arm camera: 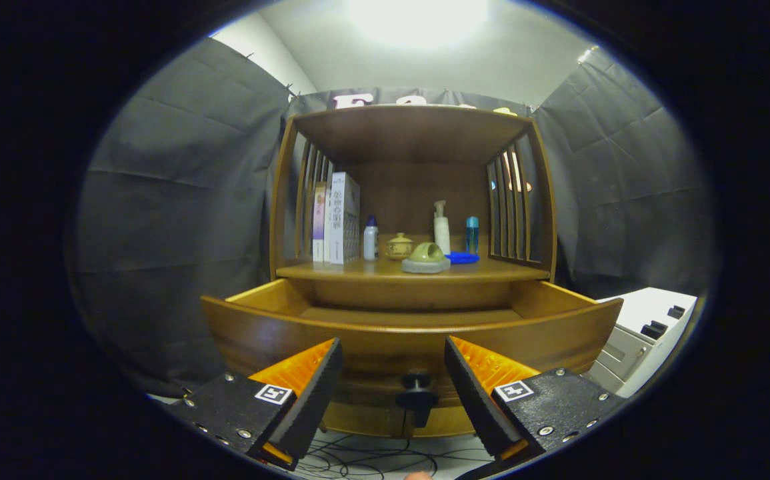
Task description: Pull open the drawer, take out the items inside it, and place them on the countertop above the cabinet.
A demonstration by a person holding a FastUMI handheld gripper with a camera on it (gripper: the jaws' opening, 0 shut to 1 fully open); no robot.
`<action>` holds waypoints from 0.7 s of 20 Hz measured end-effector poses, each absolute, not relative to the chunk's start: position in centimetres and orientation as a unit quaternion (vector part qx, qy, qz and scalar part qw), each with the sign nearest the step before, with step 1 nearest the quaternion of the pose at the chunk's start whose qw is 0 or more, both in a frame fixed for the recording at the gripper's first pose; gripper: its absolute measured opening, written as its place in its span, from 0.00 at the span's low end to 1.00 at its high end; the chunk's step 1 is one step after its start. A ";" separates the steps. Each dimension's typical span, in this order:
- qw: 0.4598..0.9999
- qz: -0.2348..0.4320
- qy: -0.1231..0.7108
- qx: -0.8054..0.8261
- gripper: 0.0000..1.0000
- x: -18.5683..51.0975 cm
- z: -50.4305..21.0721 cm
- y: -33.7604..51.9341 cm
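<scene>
A bright ceiling light [418, 20] glares overhead, the booth stays dim, and fisheye distortion bends the edges.

1. The drawer [411, 333] stands pulled out below the worktop [491, 272]
2. Its knob [417, 387] sits between the spread fingers of the gripper [393, 363]
3. On the worktop: boxes [339, 219] left, bottles [455, 230] right, a small pot [399, 247] between

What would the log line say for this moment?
drawer: pulled open | gripper: open, straddling knob | countertop: items standing
</scene>
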State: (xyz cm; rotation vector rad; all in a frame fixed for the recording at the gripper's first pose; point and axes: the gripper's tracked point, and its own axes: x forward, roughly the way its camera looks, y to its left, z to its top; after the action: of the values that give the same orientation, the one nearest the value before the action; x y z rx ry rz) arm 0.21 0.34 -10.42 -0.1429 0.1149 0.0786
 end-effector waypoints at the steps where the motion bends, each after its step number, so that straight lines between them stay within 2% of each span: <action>1: 0.995 0.038 0.062 -0.074 0.94 0.1 -11.0 0.2; 14: 0.994 0.006 0.097 -0.045 0.95 2.9 -15.6 -1.7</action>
State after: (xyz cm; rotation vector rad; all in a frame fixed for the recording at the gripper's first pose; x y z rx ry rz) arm 2.90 -1.72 -15.59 -0.0901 0.1948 0.0128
